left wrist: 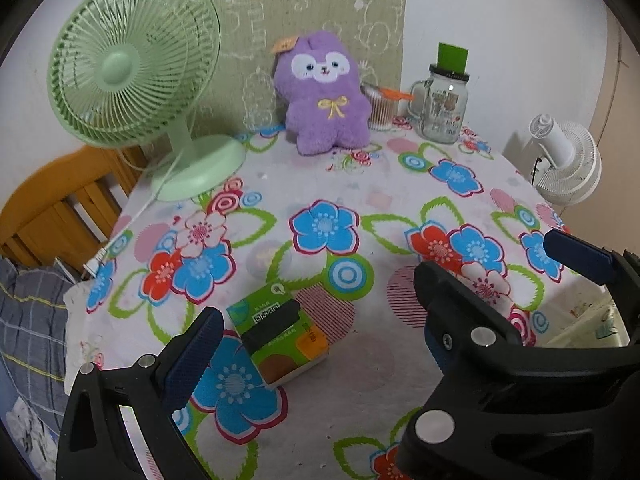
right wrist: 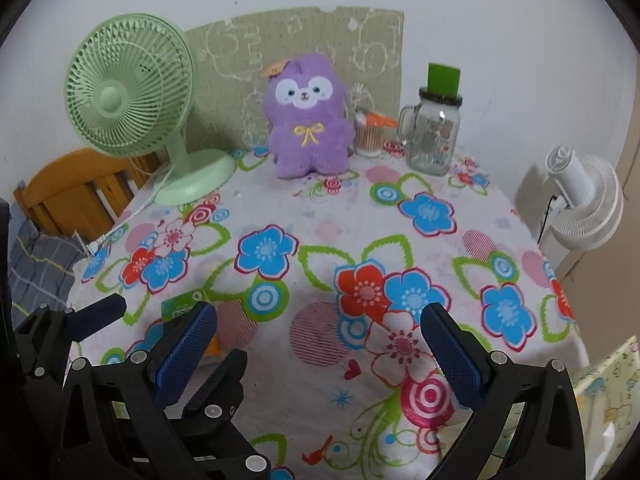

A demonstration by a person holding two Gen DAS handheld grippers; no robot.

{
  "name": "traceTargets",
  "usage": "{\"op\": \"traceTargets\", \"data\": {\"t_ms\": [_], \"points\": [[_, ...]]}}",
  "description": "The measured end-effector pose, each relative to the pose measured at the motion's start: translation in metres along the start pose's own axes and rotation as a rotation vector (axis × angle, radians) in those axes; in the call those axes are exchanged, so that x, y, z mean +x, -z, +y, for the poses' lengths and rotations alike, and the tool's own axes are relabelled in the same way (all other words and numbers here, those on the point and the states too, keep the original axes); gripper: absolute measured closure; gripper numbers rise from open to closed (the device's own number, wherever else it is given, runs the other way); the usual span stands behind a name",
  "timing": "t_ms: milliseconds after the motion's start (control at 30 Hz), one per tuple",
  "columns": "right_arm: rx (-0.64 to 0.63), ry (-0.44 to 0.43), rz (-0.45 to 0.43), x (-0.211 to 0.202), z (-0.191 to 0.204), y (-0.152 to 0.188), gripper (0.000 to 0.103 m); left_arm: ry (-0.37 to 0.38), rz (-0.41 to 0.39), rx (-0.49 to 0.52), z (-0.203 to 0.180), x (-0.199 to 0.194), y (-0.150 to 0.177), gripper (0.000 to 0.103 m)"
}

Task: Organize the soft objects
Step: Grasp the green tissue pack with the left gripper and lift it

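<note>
A purple plush animal sits upright at the table's far edge, against a cardboard sheet. A green pack of soft tissues lies on the flowered tablecloth, close in. My left gripper is open around it, and the pack is nearer its left finger. In the right wrist view only a green corner of the pack shows behind my own left finger. My right gripper is open just right of the left one, low over bare cloth, with nothing between its pads. It hides the left gripper's right finger.
At the back left stands a green desk fan, its cord trailing off the table's left side. A glass mug jar and a cup of cotton swabs stand back right. A white fan is beyond the right edge, a wooden chair on the left.
</note>
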State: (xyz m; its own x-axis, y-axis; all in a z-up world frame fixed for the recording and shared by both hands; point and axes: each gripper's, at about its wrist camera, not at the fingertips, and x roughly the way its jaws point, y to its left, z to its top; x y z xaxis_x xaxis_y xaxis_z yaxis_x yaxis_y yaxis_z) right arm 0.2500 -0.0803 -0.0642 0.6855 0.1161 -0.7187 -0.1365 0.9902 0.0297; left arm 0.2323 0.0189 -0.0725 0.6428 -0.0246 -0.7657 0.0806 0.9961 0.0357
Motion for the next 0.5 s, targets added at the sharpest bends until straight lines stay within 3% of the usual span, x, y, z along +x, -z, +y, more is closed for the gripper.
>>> {"op": "traceTargets", "data": {"t_ms": [200, 367, 500], "points": [[0.038, 0.001, 0.063, 0.025, -0.005, 0.005, 0.000, 0.022, 0.063, -0.048, 0.005, 0.029, 0.003, 0.004], [0.029, 0.003, 0.105, 0.044, -0.005, 0.009, 0.006, 0.015, 0.094, -0.054, 0.007, 0.047, 0.008, 0.008], [0.032, -0.026, 0.156, 0.058, -0.004, 0.013, 0.011, -0.010, 0.099, -0.063, 0.011, 0.057, 0.011, 0.018]]}}
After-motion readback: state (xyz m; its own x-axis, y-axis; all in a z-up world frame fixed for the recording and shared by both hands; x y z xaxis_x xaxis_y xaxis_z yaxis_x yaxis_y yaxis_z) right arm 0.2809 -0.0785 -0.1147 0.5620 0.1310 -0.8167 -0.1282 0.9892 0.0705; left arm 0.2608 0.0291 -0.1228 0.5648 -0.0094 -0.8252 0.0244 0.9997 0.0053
